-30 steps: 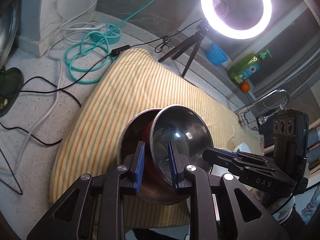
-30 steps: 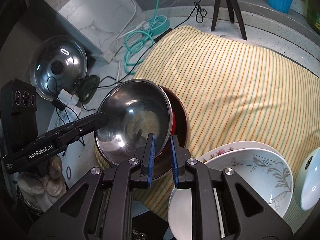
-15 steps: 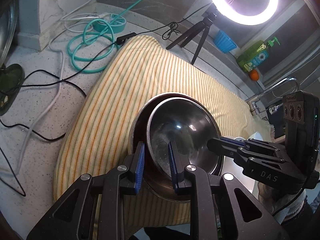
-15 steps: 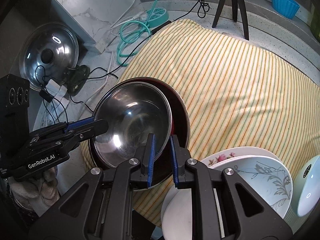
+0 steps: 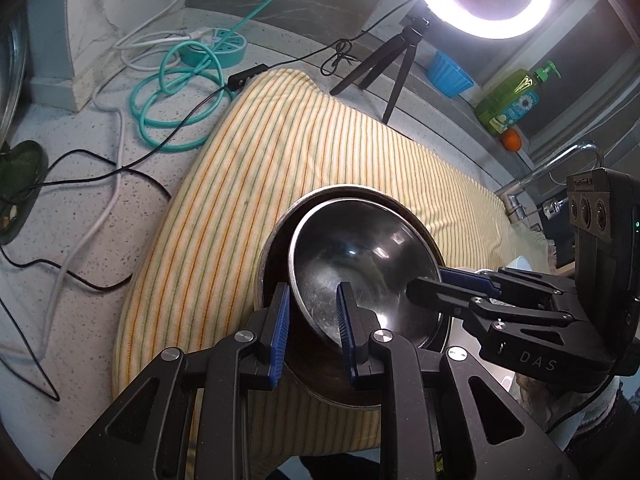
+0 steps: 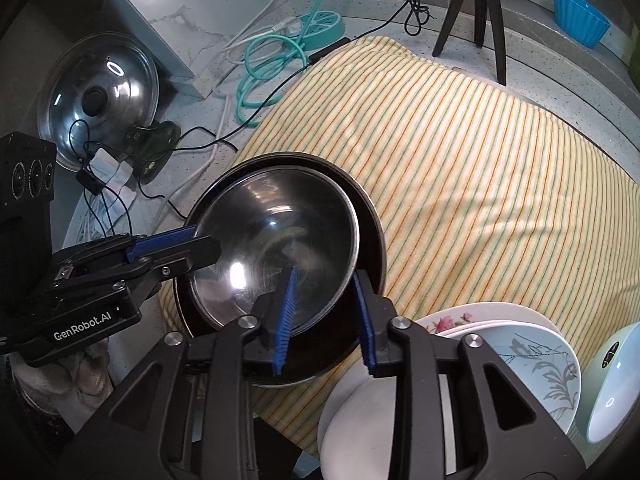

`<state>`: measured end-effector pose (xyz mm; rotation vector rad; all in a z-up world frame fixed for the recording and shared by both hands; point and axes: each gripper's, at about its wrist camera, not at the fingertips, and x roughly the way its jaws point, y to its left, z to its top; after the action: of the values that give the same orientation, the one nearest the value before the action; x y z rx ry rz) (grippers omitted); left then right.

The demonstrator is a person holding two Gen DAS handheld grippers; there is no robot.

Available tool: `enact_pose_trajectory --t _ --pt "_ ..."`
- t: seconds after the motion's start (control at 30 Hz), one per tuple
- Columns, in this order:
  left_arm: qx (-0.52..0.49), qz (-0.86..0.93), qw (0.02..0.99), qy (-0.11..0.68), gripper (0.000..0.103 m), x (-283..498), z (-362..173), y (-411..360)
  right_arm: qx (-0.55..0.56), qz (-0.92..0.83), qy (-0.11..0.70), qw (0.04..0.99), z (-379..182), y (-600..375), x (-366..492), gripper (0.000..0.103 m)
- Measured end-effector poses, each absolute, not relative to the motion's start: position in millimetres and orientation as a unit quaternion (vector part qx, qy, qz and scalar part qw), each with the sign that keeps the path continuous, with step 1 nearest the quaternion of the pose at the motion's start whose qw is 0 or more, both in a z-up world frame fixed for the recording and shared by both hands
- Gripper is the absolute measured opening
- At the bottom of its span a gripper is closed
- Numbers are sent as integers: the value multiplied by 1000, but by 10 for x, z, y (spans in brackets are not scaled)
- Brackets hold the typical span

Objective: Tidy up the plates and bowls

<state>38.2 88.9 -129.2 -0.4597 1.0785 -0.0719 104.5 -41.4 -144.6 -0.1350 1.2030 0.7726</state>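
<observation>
A small steel bowl (image 5: 362, 256) (image 6: 276, 236) lies nested inside a larger dark steel bowl (image 5: 272, 264) (image 6: 370, 216) on the striped yellow towel (image 5: 304, 160) (image 6: 472, 168). My left gripper (image 5: 312, 330) is open, its jaws straddling the small bowl's near rim. My right gripper (image 6: 324, 312) is open too, jaws astride the opposite rim. Each gripper shows in the other's view, the right one (image 5: 424, 284) and the left one (image 6: 200, 240). A stack of white floral plates (image 6: 500, 340) lies at lower right.
Teal hose (image 5: 176, 92), power strip and black and white cables (image 5: 100, 176) lie left of the towel. A ring light tripod (image 5: 384, 64), blue cup (image 5: 448, 76), soap bottle (image 5: 516, 100) and tap (image 5: 560, 164) stand behind. A pot lid (image 6: 96, 96) leans at left.
The small bowl went from tilted up on edge to lying flat inside the larger bowl. Both grippers opened and let go of its rim.
</observation>
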Motion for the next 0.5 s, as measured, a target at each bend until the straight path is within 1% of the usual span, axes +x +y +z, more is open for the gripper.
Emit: enact_pose_trajectory --t 0.03,0.07,0.1,0.37,0.43,0.5 --pt "-217 -34 832 509 20 383 -1292 889 -61 356 551 752 -1442 -413 1040 35" --pt "-218 -34 832 510 24 386 -1295 893 -59 360 551 751 -1437 -414 1041 37" --pt "-219 -35 831 510 25 385 -1295 894 -58 361 551 750 -1437 -412 1042 39" --pt "-213 -37 832 511 26 385 -1261 878 -45 363 549 752 -1386 -460 1063 43" --pt "-213 -36 833 509 27 378 -1244 880 -42 365 544 755 -1348 -479 1060 48" --pt "-215 -37 834 507 27 376 -1224 888 -37 365 541 757 -1309 -505 1063 49"
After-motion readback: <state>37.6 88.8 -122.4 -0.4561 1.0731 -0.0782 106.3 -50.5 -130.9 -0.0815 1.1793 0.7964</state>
